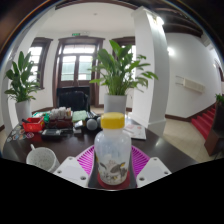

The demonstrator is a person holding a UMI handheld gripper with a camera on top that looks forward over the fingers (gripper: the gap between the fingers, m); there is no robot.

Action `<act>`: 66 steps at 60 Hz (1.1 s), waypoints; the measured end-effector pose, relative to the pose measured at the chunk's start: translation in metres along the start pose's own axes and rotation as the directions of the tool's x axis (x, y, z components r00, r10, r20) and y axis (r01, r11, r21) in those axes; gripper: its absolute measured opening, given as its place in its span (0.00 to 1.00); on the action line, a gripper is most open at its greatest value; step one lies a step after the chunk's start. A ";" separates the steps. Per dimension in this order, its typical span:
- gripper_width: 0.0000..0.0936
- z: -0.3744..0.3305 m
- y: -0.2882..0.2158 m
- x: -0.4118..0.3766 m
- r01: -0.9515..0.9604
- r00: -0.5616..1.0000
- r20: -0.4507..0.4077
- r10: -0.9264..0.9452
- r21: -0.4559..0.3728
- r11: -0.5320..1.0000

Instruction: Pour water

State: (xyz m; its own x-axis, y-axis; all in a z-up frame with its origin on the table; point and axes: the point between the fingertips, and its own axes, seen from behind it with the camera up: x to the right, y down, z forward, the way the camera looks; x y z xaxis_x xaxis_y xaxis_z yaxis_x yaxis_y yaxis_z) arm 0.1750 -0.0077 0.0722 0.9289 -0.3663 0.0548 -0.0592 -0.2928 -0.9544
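A clear plastic bottle (112,155) with a yellow cap (113,121) and a printed label stands upright between my gripper's (112,168) two fingers. The magenta pads (88,160) press against it on both sides, so the gripper is shut on the bottle. The bottle sits above the dark table (170,150), close to the camera. A white cup (42,158) stands on the table to the left of the bottle, just beyond the left finger.
Red items (32,125) and clutter lie at the table's far left. A dark chair (73,99) stands beyond the table. Two large potted plants (118,72) stand behind, with a white pillar (152,70) to the right and doors at the back.
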 end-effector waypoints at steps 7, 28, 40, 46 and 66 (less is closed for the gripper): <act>0.52 -0.008 -0.003 0.003 -0.076 0.997 0.029 0.075 0.039 0.996; 0.77 -0.006 0.006 0.003 -0.079 0.996 0.039 0.080 -0.013 0.997; 0.82 -0.048 0.027 0.006 -0.052 0.997 0.046 0.055 -0.062 0.997; 0.82 -0.086 0.039 0.005 -0.057 0.997 0.048 0.061 -0.083 0.995; 0.82 -0.196 -0.007 -0.044 -0.054 0.981 0.187 0.060 -0.037 0.998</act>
State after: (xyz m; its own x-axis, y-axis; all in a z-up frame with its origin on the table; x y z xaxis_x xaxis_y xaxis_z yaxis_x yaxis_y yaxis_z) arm 0.0630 -0.1629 0.1346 0.9757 -0.2113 -0.0582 -0.1223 -0.3047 -0.9446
